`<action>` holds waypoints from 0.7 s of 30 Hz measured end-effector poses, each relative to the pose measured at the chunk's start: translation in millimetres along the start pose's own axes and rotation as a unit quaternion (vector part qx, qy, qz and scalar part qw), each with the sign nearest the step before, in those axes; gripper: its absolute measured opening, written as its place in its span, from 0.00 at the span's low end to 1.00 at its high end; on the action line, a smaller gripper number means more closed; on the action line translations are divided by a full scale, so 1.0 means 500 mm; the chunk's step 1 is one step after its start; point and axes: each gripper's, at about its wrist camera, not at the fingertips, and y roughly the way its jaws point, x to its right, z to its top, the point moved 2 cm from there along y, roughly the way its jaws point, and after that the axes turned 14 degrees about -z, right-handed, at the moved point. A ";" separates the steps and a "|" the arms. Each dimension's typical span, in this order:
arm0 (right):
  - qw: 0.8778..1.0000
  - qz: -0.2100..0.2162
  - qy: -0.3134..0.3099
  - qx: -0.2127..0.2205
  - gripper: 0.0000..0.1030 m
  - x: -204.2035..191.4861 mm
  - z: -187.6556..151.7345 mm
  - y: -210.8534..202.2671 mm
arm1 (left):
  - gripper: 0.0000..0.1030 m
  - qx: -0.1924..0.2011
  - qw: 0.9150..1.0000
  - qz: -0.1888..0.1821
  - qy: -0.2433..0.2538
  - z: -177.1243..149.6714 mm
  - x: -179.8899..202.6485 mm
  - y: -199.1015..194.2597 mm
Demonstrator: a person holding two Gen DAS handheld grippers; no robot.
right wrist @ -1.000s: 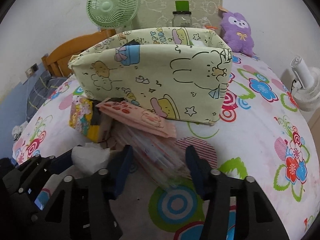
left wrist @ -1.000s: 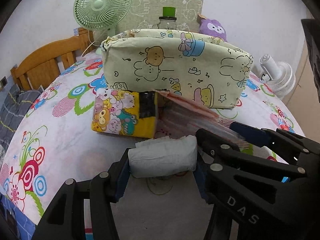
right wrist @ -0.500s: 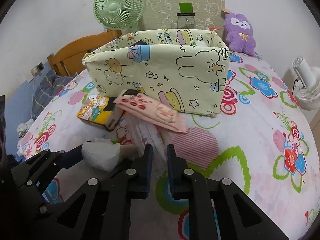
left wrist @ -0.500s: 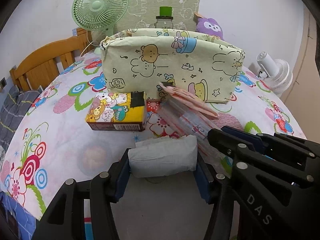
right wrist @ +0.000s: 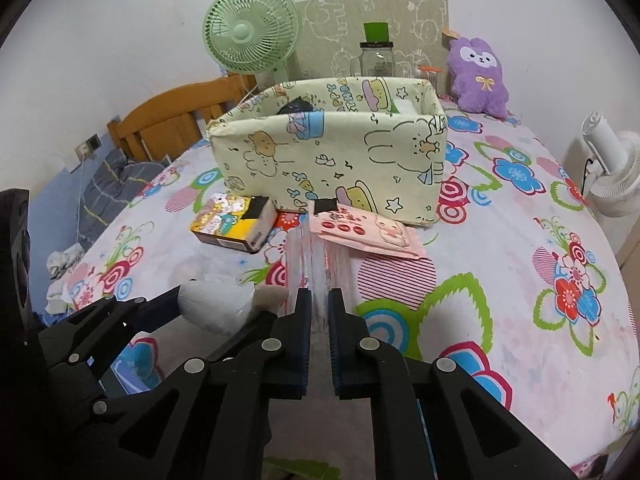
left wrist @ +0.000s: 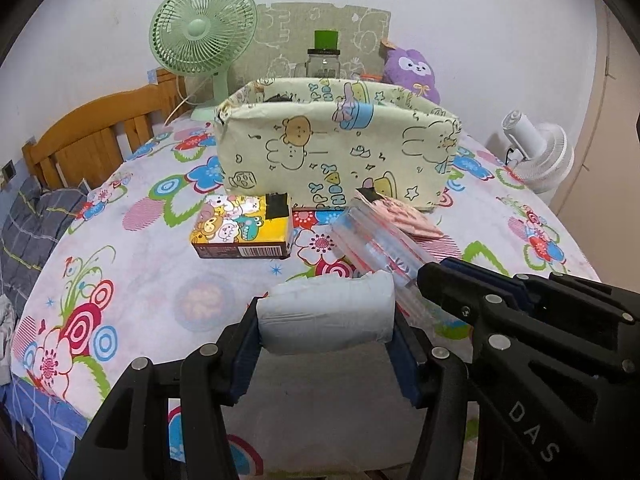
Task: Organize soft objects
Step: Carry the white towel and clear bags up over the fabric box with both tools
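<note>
My left gripper (left wrist: pixel 325 320) is shut on a white soft packet (left wrist: pixel 326 312) and holds it above the flowered bed cover; the packet also shows in the right wrist view (right wrist: pixel 218 302). My right gripper (right wrist: pixel 319 304) is shut on the near end of a clear plastic pack (right wrist: pixel 316 256) with red print, which also shows in the left wrist view (left wrist: pixel 376 244). A pink tissue packet (right wrist: pixel 370 234) lies on that pack's far end. A yellow cartoon tissue packet (left wrist: pixel 244 226) lies to the left. The cream cartoon fabric box (left wrist: pixel 340 146) stands open-topped behind them.
A green fan (left wrist: pixel 204 36), a glass jar (left wrist: pixel 324 62) and a purple plush (left wrist: pixel 410 72) stand behind the box. A white fan (left wrist: pixel 538 156) is at the right edge. A wooden bed frame (left wrist: pixel 92 132) is on the left.
My right gripper has closed from wide open onto the clear plastic pack. Both grippers have drawn back from the fabric box. The left gripper still holds the white packet.
</note>
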 end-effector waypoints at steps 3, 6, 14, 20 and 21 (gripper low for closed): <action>1.000 -0.003 0.005 0.004 0.10 0.000 0.002 -0.016 | 0.57 0.003 1.000 -0.003 0.004 0.003 0.004 -0.012; 1.000 -0.005 0.009 0.009 0.10 0.002 0.006 -0.029 | 0.57 0.007 1.000 -0.002 0.010 0.010 0.008 -0.023; 1.000 -0.012 0.019 0.011 0.10 0.007 0.023 -0.056 | 0.57 0.007 1.000 -0.005 0.019 0.034 0.020 -0.041; 0.999 -0.019 0.022 0.017 0.10 0.011 0.046 -0.075 | 0.57 0.013 1.000 -0.007 0.023 0.059 0.027 -0.053; 0.999 -0.021 0.024 0.017 0.10 0.013 0.049 -0.077 | 0.57 0.012 1.000 -0.008 0.024 0.063 0.029 -0.055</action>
